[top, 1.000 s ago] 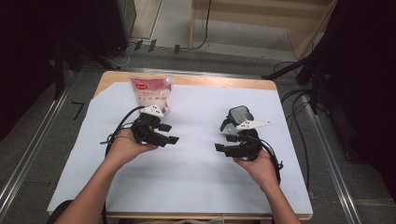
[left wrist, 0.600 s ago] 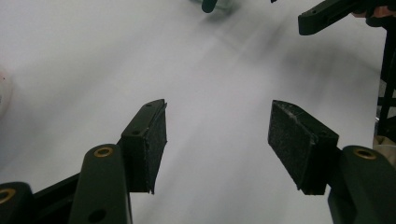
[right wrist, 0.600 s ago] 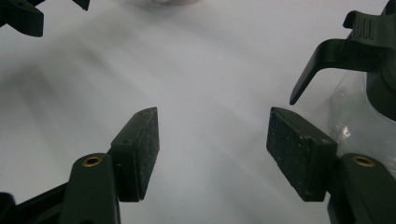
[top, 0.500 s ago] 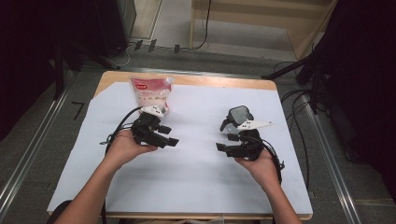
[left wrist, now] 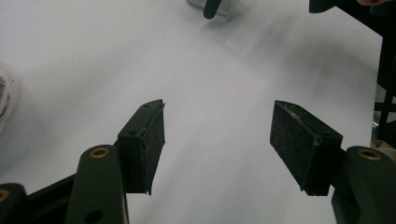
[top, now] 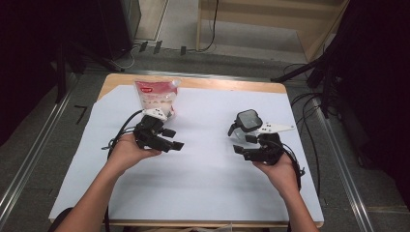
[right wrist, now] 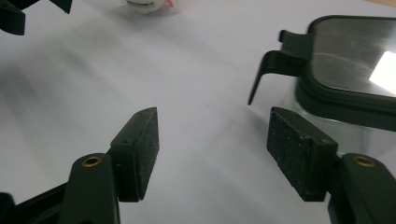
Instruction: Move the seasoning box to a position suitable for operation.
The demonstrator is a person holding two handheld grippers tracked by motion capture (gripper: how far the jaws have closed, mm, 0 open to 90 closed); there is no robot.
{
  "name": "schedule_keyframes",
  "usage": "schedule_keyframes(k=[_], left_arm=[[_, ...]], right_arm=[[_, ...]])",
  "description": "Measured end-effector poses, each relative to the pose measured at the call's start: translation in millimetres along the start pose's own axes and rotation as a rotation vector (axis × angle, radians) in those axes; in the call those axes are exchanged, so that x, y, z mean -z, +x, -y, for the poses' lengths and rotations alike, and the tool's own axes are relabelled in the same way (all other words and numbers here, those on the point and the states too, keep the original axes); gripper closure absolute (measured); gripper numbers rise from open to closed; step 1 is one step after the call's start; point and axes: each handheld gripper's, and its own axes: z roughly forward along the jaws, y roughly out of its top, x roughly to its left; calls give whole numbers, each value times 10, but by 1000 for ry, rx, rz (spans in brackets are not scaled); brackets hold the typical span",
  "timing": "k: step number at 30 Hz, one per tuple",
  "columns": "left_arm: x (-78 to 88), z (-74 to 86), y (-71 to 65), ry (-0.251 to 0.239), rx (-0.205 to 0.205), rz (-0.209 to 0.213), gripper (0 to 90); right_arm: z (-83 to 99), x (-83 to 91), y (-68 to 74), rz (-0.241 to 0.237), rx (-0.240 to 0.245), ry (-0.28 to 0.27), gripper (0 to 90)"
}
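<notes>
A clear bag with a red top (top: 155, 96) stands at the back left of the white sheet (top: 208, 193). Right of the middle sits a clear container with a dark clip lid (top: 247, 121). My left gripper (top: 174, 139) hovers just in front of the bag, pointing right, open and with nothing between its pads (left wrist: 152, 140). My right gripper (top: 241, 144) is just in front of the container, pointing left, also open. In the right gripper view the container (right wrist: 355, 60) lies just beyond the right pad (right wrist: 294, 149), apart from it. The left gripper view has the container (left wrist: 215, 5) far ahead.
The wooden table's edge (top: 193, 82) runs along the back of the sheet. Cables trail from both grippers. Metal rails (top: 338, 164) flank the table, and dark stands sit on the floor behind it. Bare sheet lies between the two hands.
</notes>
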Motion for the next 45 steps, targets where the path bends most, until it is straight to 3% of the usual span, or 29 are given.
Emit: schedule_keyframes(k=[7, 13, 20, 24, 26, 32, 37, 39, 45], left_arm=[[30, 2, -8, -23, 2, 10, 381], [29, 5, -67, -23, -30, 8, 384], [7, 43, -85, -5, -26, 1, 382], [8, 64, -83, -5, -23, -18, 374], [10, 75, -74, -7, -22, -15, 374], [6, 78, -72, -5, -19, -15, 373], [-3, 82, -77, -2, -22, -8, 372], [-12, 87, -72, 0, -20, -13, 372], [-28, 92, -60, 8, -16, -16, 372]], right_arm=[[21, 131, -129, 50, -42, -25, 326], [43, 157, -254, 102, -67, -50, 311], [48, 99, -457, 157, -151, -97, 142], [18, -18, -516, 196, -188, -101, 131], [15, -44, -523, 207, -186, -97, 125], [20, -181, -531, 212, -177, -71, 0], [41, -278, -568, 208, -193, -62, 0], [61, -361, -576, 231, -186, -42, 0], [89, -507, -614, 236, -166, -16, 0]])
